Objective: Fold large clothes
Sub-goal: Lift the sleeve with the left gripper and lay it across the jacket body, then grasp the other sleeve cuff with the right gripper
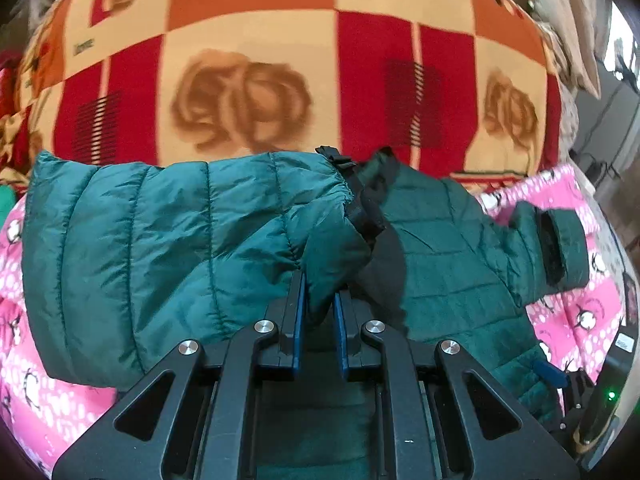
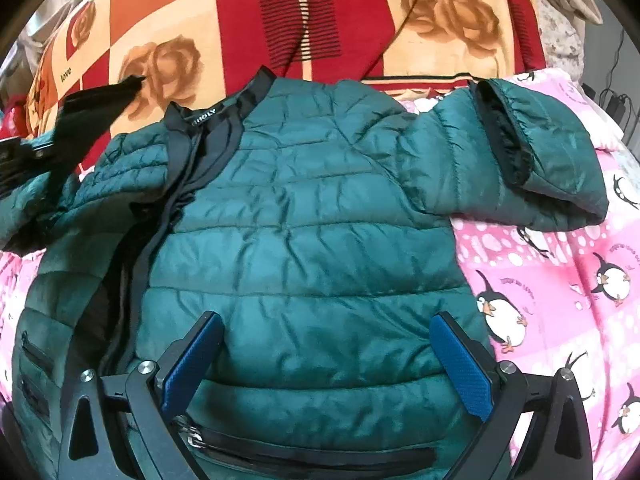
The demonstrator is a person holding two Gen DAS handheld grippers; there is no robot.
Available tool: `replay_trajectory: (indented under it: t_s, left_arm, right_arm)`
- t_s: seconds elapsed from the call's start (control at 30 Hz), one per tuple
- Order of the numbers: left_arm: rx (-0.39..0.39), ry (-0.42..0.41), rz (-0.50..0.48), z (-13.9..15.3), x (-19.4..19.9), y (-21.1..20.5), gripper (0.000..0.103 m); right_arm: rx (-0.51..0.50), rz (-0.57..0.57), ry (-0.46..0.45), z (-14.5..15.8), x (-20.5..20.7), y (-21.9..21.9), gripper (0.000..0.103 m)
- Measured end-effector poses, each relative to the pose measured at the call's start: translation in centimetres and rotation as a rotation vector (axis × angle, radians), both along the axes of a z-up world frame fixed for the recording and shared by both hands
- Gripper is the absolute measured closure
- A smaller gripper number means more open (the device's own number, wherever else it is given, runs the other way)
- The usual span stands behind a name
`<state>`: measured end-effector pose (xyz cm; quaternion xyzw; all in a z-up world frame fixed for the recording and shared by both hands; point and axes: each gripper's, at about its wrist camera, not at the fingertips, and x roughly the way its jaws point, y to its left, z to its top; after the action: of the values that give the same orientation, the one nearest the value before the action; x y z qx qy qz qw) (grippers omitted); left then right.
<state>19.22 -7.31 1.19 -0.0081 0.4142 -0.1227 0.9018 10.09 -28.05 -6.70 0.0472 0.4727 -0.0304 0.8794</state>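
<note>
Lying front-up on the pink sheet (image 2: 560,280), the jacket (image 2: 304,216) has one sleeve lifted across it, pinched in the nearly closed left tool (image 1: 318,300). Over the jacket's hem the right tool (image 2: 326,360) spreads wide, holding nothing. Beyond the jacket's collar lies a rose blanket (image 2: 400,20).

Bright, even daylight fills both fisheye views; edges bow and darken into black corners. The left wrist view is softly blurred, while the right is sharper.
</note>
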Motion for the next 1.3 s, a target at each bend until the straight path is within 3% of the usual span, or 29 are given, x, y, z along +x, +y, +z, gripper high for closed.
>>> replay_trajectory:
  t_s: [0.37,0.6,0.67,0.7,0.73,0.83,1.0,1.3]
  left_arm:
    - [0.01,0.084,-0.079,-4.2,1.4,-7.5,0.091]
    - [0.009,0.15,-0.089,-6.4,1.9,-9.9,0.091]
    - [0.004,0.175,-0.088,-6.7,1.9,-10.1,0.082]
    - [-0.006,0.184,-0.091,-6.7,1.8,-10.1,0.073]
    - [-0.029,0.198,-0.098,-6.6,1.7,-9.9,0.06]
    - [-0.068,0.214,-0.099,-5.3,0.9,-9.0,0.043]
    - [-0.052,0.144,-0.092,-1.2,-1.6,-5.9,0.041]
    - [-0.041,0.066,0.071,5.4,-6.0,2.9,0.041]
  right_arm:
    - [0.029,0.022,0.046,-0.2,-0.7,-1.9,0.0]
    - [0.05,0.01,0.063,-0.3,-0.5,-2.7,0.0]
    - [0.05,0.013,0.063,-0.3,-0.6,-2.6,0.0]
    - [0.052,0.014,0.063,-0.3,-0.6,-2.7,0.0]
    - [0.056,0.015,0.062,-0.4,-0.7,-2.7,0.0]
    - [0.061,0.016,0.06,-0.5,-0.6,-2.7,0.0]
    - [0.058,0.013,0.059,-0.7,-0.4,-2.7,0.0]
    - [0.046,0.004,0.028,-1.0,-0.3,-2.7,0.0]
